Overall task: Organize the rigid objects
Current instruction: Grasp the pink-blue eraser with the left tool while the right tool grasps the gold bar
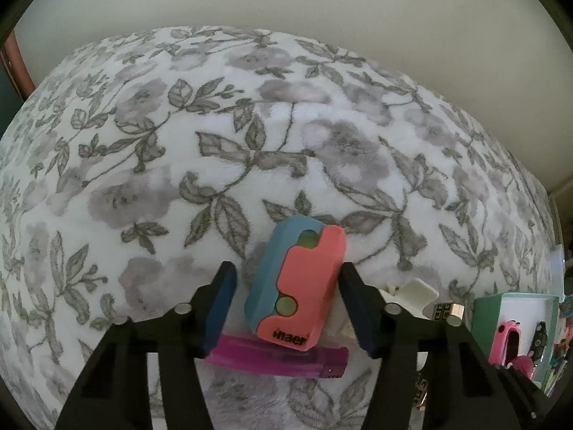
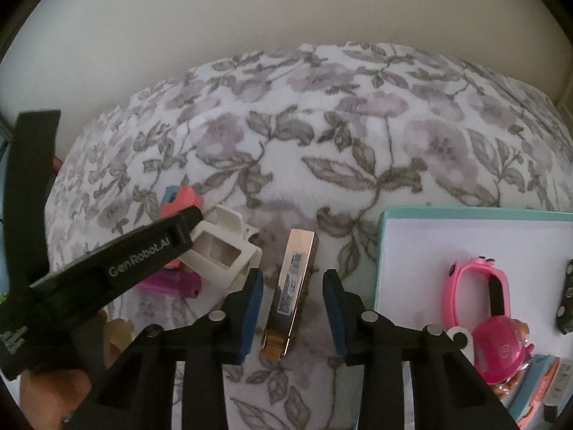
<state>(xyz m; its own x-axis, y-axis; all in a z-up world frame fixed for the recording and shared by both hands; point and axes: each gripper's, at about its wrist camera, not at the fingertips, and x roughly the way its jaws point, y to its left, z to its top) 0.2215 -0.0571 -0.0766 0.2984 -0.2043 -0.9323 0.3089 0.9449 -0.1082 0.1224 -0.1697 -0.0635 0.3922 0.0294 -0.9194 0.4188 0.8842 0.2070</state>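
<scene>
A coral and blue block [image 1: 295, 286] lies on the floral blanket, between the open fingers of my left gripper [image 1: 286, 308], resting partly on a purple lighter-like stick [image 1: 279, 360]. The right finger touches or nearly touches the block. A white plastic clip [image 1: 412, 292] lies just right of it. In the right wrist view my right gripper [image 2: 293, 308] is open around a slim gold metallic box [image 2: 292, 286] with a label, not touching it. The left gripper body [image 2: 118, 268] crosses that view over the white clip [image 2: 225, 247], the coral block [image 2: 181, 197] and the purple stick [image 2: 172, 283].
A teal-rimmed white box [image 2: 383, 251] at the right holds a pink watch [image 2: 476, 286], a pink toy and a dark strap. It also shows in the left wrist view [image 1: 483, 311]. The blanket [image 1: 215, 143] reaches back to a cream wall.
</scene>
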